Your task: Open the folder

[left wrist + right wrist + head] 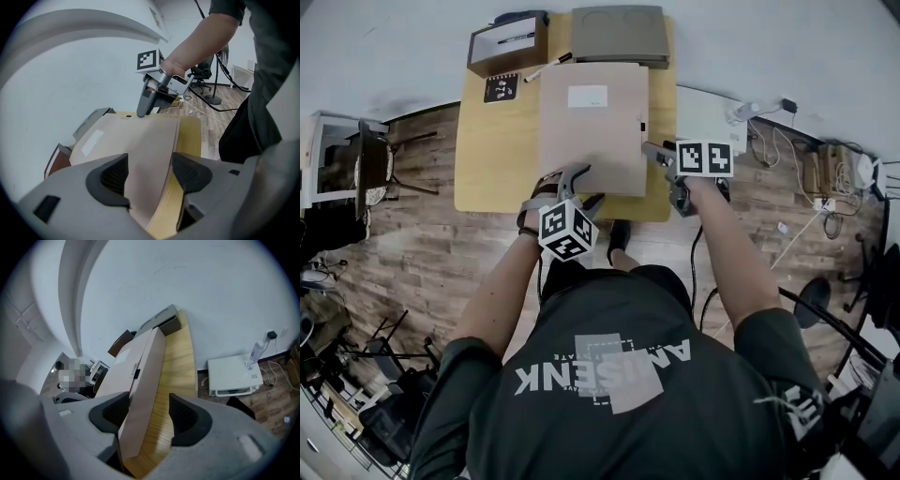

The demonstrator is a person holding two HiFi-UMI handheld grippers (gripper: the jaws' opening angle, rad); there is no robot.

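Wood-plank floor (422,234); white wall (741,47); yellow table (487,164).

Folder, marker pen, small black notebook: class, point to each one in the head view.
Folder (593,141): head view, bare middle of its cover.
Marker pen (547,67): head view, middle of its barrel.
Small black notebook (501,88): head view, centre of its cover.

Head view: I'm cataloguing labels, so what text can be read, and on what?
Nothing reads surely.
Shirt: big white letters, upside down from here, unclear.
White label on the folder: too small.
Black notebook: white marks, too small.
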